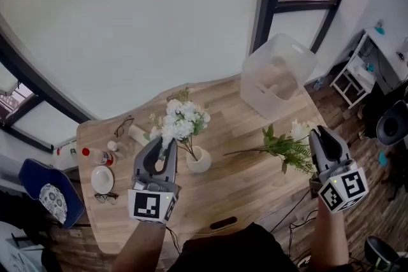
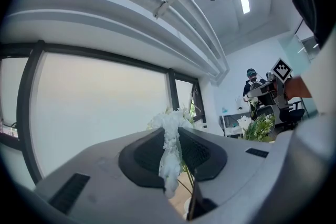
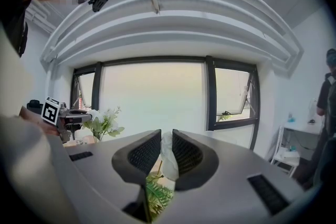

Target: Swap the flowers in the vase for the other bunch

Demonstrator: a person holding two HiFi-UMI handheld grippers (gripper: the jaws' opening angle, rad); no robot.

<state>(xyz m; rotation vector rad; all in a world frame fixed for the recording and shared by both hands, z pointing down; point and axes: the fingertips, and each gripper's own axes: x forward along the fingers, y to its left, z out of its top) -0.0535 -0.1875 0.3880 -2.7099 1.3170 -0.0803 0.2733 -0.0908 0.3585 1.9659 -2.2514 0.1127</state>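
A white vase (image 1: 199, 162) stands mid-table on the wooden table (image 1: 248, 188). A bunch of white flowers (image 1: 180, 122) rises above it, its stems reaching down into the vase mouth. My left gripper (image 1: 159, 144) is beside the vase's left, shut on this bunch; white blossom (image 2: 169, 136) is pinched between its pads. At the table's right edge my right gripper (image 1: 320, 134) is shut on the other bunch (image 1: 287, 148), leafy green with white blooms, its stem trailing left over the table. In the right gripper view a white bloom (image 3: 168, 157) sits between the pads, with leaves (image 3: 157, 194) below.
A clear plastic bin (image 1: 277, 76) stands at the far right of the table. On the left are a white dish (image 1: 102, 179), small bottles (image 1: 95, 155) and glasses (image 1: 124, 126). A blue chair (image 1: 51, 197) is off the left edge. A person (image 2: 252, 78) stands in the background.
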